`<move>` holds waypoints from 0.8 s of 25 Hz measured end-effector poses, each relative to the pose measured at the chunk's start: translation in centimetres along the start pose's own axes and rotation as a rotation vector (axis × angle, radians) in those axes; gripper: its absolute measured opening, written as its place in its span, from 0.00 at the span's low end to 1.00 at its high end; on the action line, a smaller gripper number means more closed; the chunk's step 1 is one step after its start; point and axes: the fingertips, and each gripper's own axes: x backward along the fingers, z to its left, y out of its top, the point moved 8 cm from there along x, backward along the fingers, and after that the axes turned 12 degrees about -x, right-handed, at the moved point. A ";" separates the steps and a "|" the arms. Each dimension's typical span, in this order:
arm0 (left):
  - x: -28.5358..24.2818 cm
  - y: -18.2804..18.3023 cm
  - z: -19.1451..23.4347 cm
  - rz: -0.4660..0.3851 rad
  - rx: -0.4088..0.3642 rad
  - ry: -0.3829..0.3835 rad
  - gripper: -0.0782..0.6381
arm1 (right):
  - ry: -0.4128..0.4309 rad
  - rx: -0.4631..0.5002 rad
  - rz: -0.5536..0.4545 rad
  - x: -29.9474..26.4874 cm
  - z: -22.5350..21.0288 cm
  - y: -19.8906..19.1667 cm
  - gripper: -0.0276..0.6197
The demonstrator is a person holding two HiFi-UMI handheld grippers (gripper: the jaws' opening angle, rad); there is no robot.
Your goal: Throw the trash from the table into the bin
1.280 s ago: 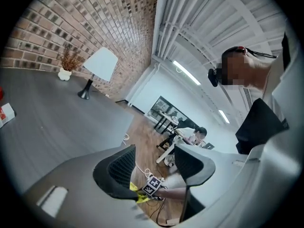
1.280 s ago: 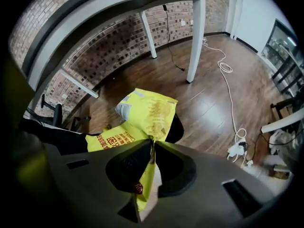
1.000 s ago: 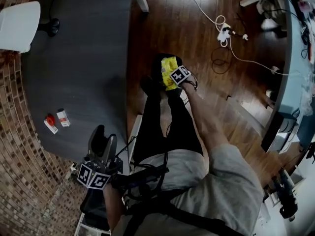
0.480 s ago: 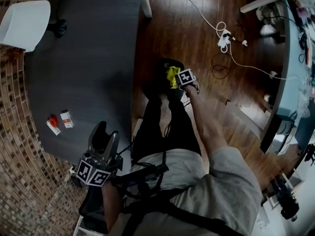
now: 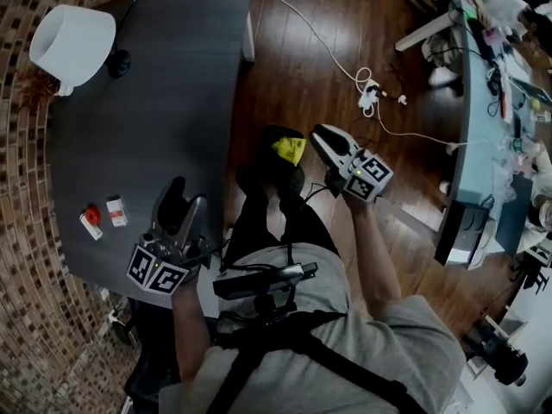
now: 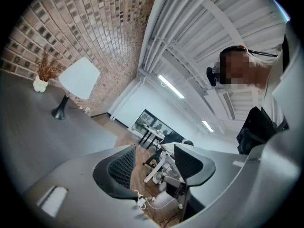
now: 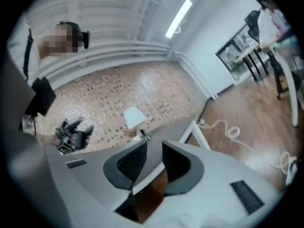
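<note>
Two small bits of trash, one red and white (image 5: 89,217) and one white (image 5: 115,210), lie near the dark grey table's (image 5: 164,102) left edge. A yellow wrapper (image 5: 289,150) rests in the black bin (image 5: 263,164) on the floor beside the table. My left gripper (image 5: 183,198) hovers over the table's near edge, to the right of the two bits, and its jaws stand apart with nothing between them (image 6: 154,163). My right gripper (image 5: 317,133) is just right of the bin; its jaws are closing and hold nothing (image 7: 154,158).
A white lamp (image 5: 73,33) stands at the table's far left corner, and a small vase (image 6: 40,83) stands by it. A power strip and cables (image 5: 371,97) lie on the wood floor. A cluttered desk (image 5: 470,145) runs along the right. The person's legs are next to the bin.
The right gripper has let go of the yellow wrapper, which now lies in the bin, and has drawn away to the right. The left gripper has risen over the table edge.
</note>
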 end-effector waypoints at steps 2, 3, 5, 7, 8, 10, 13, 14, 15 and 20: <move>-1.3 1.2 -0.5 -0.039 -0.016 -0.038 0.45 | 0.054 0.158 -0.080 2.4 5.0 5.4 0.19; -2.0 1.8 -0.8 -0.056 -0.024 -0.056 0.45 | 0.073 0.229 -0.113 3.6 7.0 7.6 0.18; -3.3 2.7 -1.6 -0.081 -0.041 -0.088 0.45 | 0.108 0.344 -0.177 6.0 10.6 11.3 0.18; -4.7 3.4 -2.5 -0.101 -0.056 -0.117 0.45 | 0.123 0.433 -0.233 8.2 13.2 14.1 0.18; -5.2 3.7 -2.9 -0.111 -0.063 -0.128 0.45 | 0.127 0.462 -0.258 8.9 14.3 15.1 0.18; -5.6 4.3 -3.7 -0.125 -0.078 -0.138 0.45 | 0.140 0.484 -0.296 10.1 15.8 16.2 0.18; -5.3 4.5 -5.0 -0.135 -0.101 -0.124 0.45 | 0.171 0.485 -0.310 11.1 16.8 16.4 0.18; -5.1 4.5 -5.5 -0.140 -0.111 -0.112 0.45 | 0.188 0.487 -0.301 11.1 16.7 16.3 0.18; -4.9 4.5 -5.9 -0.144 -0.122 -0.094 0.45 | 0.210 0.490 -0.287 10.9 16.5 16.2 0.18; -1.9 4.9 -7.1 -0.157 -0.168 0.012 0.45 | 0.303 0.489 -0.207 9.0 16.5 15.0 0.18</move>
